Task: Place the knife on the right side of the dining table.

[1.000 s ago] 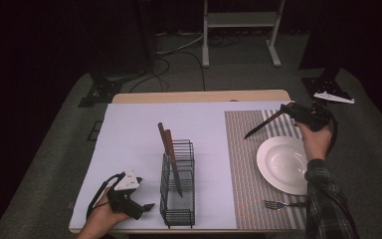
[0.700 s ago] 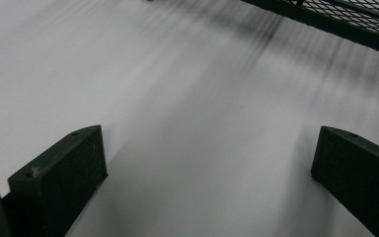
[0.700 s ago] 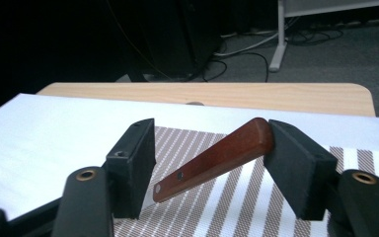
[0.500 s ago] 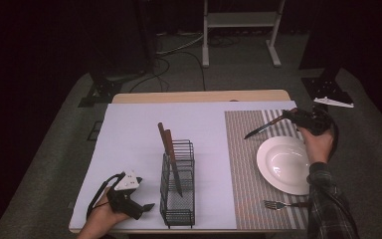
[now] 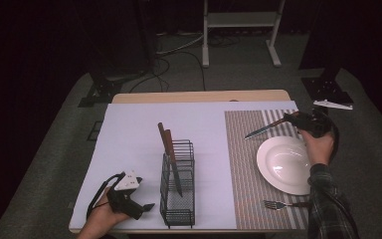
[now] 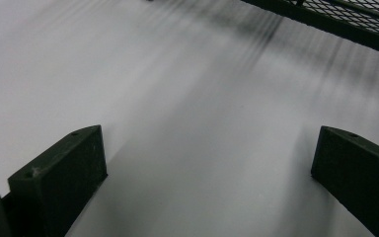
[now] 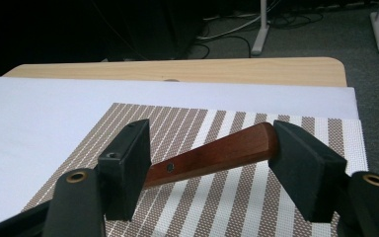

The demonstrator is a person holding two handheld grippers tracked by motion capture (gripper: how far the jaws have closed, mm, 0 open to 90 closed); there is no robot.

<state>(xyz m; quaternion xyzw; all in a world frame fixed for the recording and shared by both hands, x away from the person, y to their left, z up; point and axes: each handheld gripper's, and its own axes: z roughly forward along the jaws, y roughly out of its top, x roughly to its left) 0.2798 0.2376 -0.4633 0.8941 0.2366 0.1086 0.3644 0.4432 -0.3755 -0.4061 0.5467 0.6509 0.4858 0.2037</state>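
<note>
While the right gripper (image 7: 209, 163) has just been spreading, the knife (image 7: 217, 155) lies loose between its jaws on the striped mat (image 7: 217, 207) above the plate (image 5: 284, 164) | advice: draw straight back without nudging the handle | left gripper (image 6: 202, 182) spread, resting empty.

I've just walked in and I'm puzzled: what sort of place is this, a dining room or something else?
Probably a recording studio or lab with a staged dinner setting: dark surroundings, loose floor cables, a bare equipment stand, and one table holding a plate.
</note>
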